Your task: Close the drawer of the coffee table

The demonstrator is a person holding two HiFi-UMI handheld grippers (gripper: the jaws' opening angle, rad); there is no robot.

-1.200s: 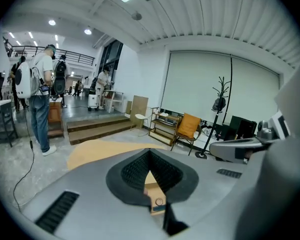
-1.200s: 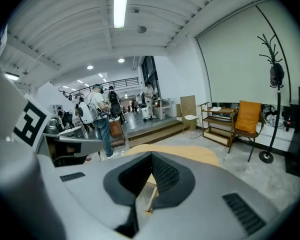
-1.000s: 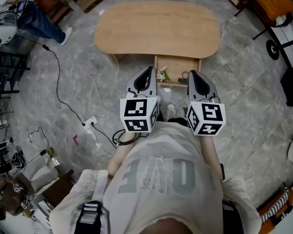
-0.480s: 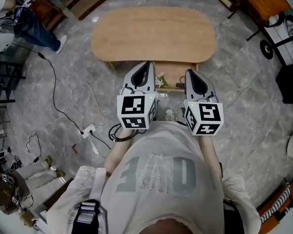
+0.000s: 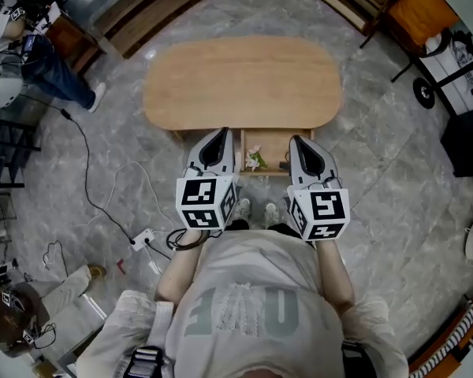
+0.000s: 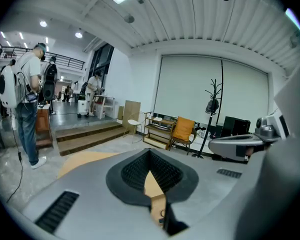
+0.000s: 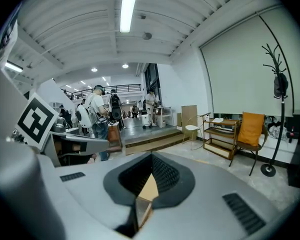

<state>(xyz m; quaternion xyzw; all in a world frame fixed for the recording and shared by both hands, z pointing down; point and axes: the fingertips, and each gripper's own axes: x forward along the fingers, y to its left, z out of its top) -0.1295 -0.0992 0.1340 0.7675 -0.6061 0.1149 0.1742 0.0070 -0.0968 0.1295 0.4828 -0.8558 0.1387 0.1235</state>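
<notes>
As drawer (image 5: 273, 142) juts open from oval table (image 5: 244, 81), left tool (image 5: 221, 133), right tool (image 5: 294, 140) both closed.

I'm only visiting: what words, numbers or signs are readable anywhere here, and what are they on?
Pale grey T-shirt: big faded block letters, creased and seen from above; not readable for certain.
Cubes on the left gripper and right gripper: black-and-white square markers, patterns only, no letters.
Small items in the open wooden drawer: too small to read.
No other text is legible.
</notes>
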